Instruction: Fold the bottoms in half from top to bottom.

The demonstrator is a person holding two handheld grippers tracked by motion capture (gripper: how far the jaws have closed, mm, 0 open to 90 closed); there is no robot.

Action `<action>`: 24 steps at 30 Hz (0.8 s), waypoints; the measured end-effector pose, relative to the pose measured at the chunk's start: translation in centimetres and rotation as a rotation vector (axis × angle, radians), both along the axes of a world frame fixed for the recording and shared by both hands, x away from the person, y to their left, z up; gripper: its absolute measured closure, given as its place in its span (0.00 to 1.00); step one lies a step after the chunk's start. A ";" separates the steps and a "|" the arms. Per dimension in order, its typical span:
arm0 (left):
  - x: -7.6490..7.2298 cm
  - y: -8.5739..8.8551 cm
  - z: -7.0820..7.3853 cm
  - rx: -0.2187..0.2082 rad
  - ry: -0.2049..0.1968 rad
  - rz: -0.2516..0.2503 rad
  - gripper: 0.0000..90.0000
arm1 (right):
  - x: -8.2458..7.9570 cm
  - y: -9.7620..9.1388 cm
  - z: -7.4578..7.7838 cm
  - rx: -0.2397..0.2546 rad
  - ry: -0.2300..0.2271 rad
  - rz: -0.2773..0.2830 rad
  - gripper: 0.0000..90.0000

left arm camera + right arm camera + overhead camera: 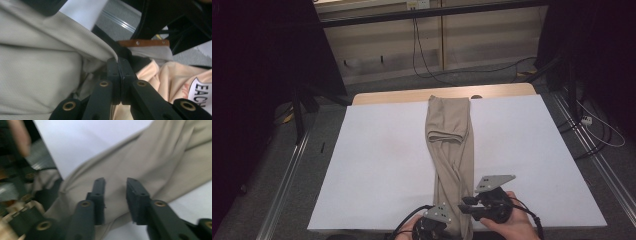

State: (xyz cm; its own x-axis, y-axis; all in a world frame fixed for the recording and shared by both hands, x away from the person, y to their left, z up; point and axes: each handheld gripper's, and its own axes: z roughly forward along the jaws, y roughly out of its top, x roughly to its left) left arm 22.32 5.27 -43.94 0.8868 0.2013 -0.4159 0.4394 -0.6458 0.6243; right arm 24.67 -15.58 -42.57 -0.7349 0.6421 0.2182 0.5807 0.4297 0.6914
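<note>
Two black two-jaw grippers work at the near edge of the white-topped desk (pixel 382 160), one in each of the person's hands. A long beige folded cloth garment (pixel 452 150) lies down the middle of the desk, running from the far edge to the near edge, where its end hangs just past the rim between the two grippers.

At the left, the left gripper (pixel 438 219) sits by the near edge, right against the garment's lower end. In the left gripper view its jaws are pressed tight together, with a thin fold of the beige cloth (pixel 50 62) pinched at their tips (the fabric rises in a ridge straight out of the seam between them).

To the right of it, the right gripper (pixel 472 206) rests in the right hand (pixel 512 225), just beside the garment's right side near the same edge. In the right gripper view its jaws stand partly apart above the beige cloth (pixel 150 165), with a gap between them and nothing clamped; the pads do not press on the fabric.
</note>
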 end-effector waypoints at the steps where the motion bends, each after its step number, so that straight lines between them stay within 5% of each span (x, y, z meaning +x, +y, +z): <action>1: 0.1 0.1 -0.1 0.000 0.009 0.006 0.99 | 0.0 0.4 -0.4 -0.019 0.000 0.001 0.69; 9: 1.3 0.7 -0.7 -0.009 0.038 0.050 0.96 | 0.0 1.4 -0.9 -0.052 -0.007 0.002 0.61; 13: 1.4 0.8 -0.3 -0.022 0.023 0.062 0.91 | -0.1 1.7 -1.5 -0.110 -0.016 -0.029 0.82; 15: 1.7 1.3 0.1 -0.039 0.018 0.082 0.84 | -0.1 1.2 -1.2 -0.078 -0.007 -0.040 0.95; 20: 3.3 3.0 0.9 -0.073 -0.006 0.174 0.75 | -0.6 -0.8 -0.5 -0.024 -0.019 -0.071 0.97; 24: 4.9 2.6 0.7 -0.033 -0.029 0.222 0.75 | -0.8 -2.4 -0.1 0.011 0.002 -0.102 1.00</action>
State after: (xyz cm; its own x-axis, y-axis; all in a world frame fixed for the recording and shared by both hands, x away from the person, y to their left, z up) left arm 27.26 7.90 -43.21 0.8338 0.3794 -0.4010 0.5503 -0.5142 0.6579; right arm 23.91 -17.97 -42.65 -0.6656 0.7111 0.2266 0.6221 0.3609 0.6948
